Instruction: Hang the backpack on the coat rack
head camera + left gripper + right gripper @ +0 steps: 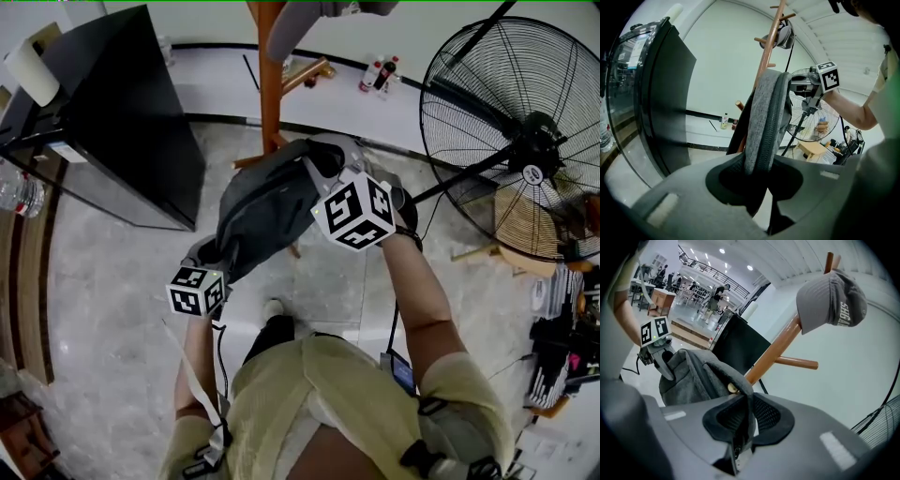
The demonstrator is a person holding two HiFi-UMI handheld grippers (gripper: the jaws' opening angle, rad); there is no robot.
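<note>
A grey backpack (265, 204) hangs in the air between both grippers, in front of the wooden coat rack (271, 75). My left gripper (208, 255) is shut on its lower end; in the left gripper view the zipped grey edge of the backpack (764, 117) rises from between the jaws. My right gripper (349, 178) is shut on the top of the backpack (701, 373), where a dark strap runs down between the jaws. The rack's pole (776, 350) and a bare peg (797, 363) stand just behind. A grey cap (829, 301) hangs on an upper peg.
A tall black cabinet (122, 131) stands left of the rack. A large black floor fan (516, 131) is to the right, with a small wooden stool (520, 220) under it. Bottles (380, 75) stand by the far wall. Clutter (562, 356) lies at right.
</note>
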